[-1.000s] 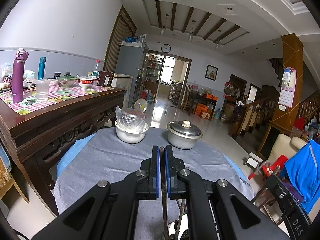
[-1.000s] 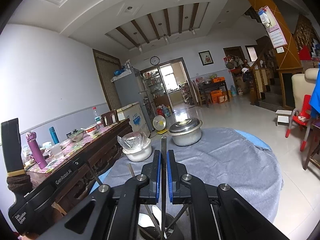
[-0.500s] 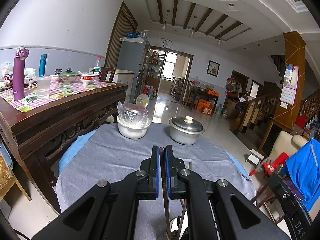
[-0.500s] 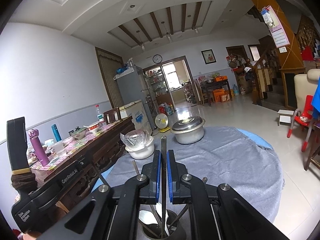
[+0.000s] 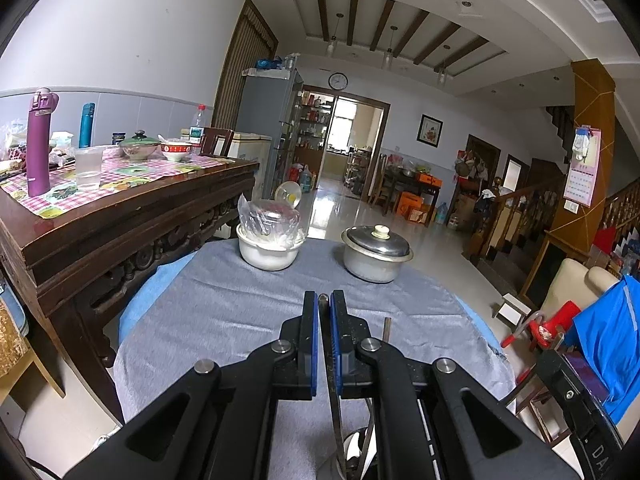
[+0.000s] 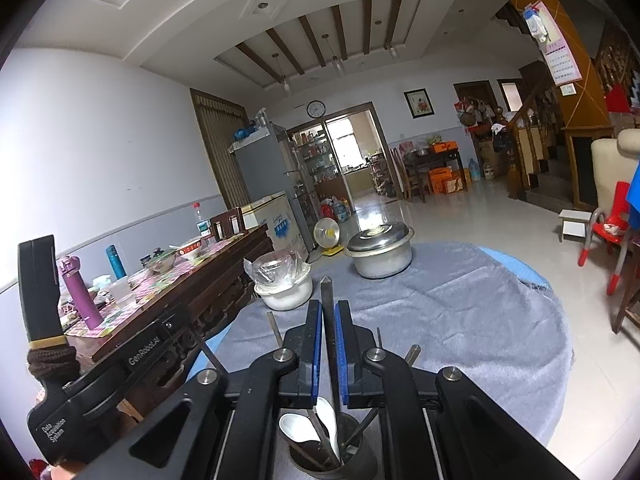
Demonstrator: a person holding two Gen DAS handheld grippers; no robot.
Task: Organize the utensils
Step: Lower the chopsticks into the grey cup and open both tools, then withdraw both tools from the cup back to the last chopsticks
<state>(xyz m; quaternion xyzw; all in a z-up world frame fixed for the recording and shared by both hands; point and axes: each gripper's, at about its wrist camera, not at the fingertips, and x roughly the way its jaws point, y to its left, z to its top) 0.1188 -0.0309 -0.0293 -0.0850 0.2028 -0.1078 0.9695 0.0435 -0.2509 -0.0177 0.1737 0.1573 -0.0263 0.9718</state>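
My left gripper (image 5: 324,300) is shut on a thin metal utensil handle (image 5: 334,396) that runs down toward a utensil holder (image 5: 352,466) at the frame's bottom edge. In the right wrist view my right gripper (image 6: 329,308) straddles another upright metal utensil (image 6: 326,292). Its jaws are opening, with a sliver of gap beside the handle. That utensil's lower end stands in the dark round holder (image 6: 316,466), among white spoons (image 6: 296,428) and several other handles. The left tool's body (image 6: 44,300) shows at the left edge.
The holder stands on a round table under a grey cloth (image 5: 224,312). Far on it are a white bowl with a plastic bag (image 5: 268,252) and a lidded metal pot (image 5: 376,256). A dark wooden sideboard (image 5: 120,220) stands left, chairs (image 5: 556,320) right.
Both views have tipped slightly downward, so the holder and its spoons show more fully. The right pads stand a touch wider around the handle than before.
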